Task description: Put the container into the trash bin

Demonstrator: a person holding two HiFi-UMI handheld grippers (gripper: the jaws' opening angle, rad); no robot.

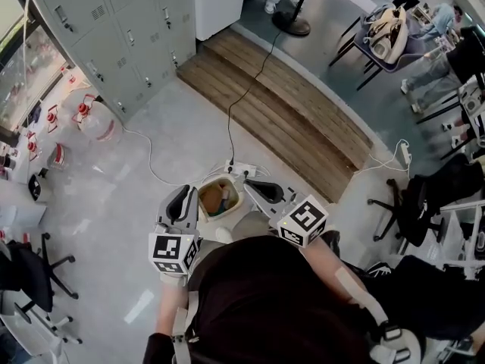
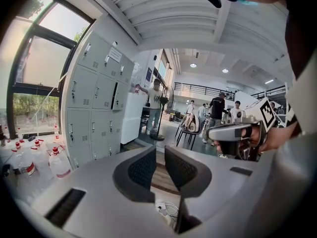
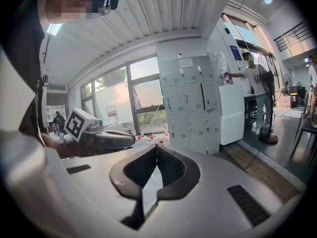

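In the head view a small cream trash bin [image 1: 227,203] stands on the floor just ahead of me, between the two grippers. Brown and pale items lie inside it; I cannot tell which of them is the container. My left gripper [image 1: 182,197] is at the bin's left rim; its jaws stand a little apart with nothing between them [image 2: 160,151]. Held at the bin's right rim, my right gripper [image 1: 255,186] has its fingertips touching and grips nothing [image 3: 157,148]. Both point nearly level over the floor.
A white power strip [image 1: 239,171] with a black cable lies just beyond the bin. A wooden step [image 1: 280,116] runs behind it. Grey lockers [image 1: 114,29] and water bottles [image 1: 91,120] are at the left; office chairs [image 1: 413,203] and people are at the right.
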